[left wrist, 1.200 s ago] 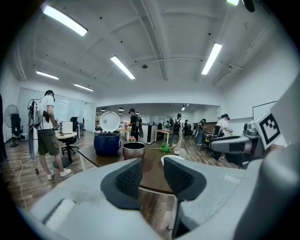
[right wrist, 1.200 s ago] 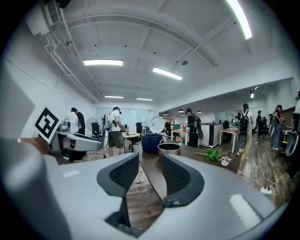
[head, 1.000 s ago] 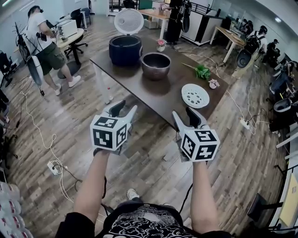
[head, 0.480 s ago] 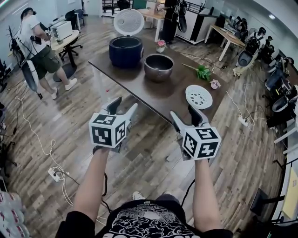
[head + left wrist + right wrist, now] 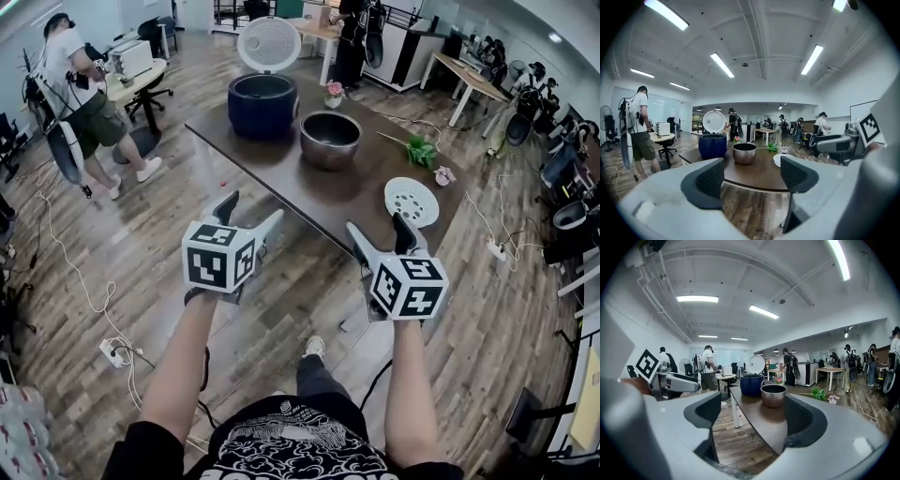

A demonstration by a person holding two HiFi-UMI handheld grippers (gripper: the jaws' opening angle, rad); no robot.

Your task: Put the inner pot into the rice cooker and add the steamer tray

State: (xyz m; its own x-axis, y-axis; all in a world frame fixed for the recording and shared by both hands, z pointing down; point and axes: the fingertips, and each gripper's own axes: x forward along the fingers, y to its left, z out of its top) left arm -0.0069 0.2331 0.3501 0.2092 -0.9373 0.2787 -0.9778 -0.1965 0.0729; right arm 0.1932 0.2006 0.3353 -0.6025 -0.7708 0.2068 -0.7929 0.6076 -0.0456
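Note:
A dark blue rice cooker with its white lid raised stands at the far end of the brown table. The metal inner pot sits beside it on the table, and the white perforated steamer tray lies near the table's right corner. My left gripper and right gripper hover over the floor just short of the table's near edge. Both are open, their jaws have just been opening, and nothing is between them. The left gripper view shows cooker, pot and tray ahead.
A green sprig, a pink flower and a small flower pot also lie on the table. A person stands at a desk to the left. Cables trail over the wooden floor.
Both grippers have come closer to the table's near edge and their jaws stand wider. The wearer has stepped forward, with a shoe now showing below.

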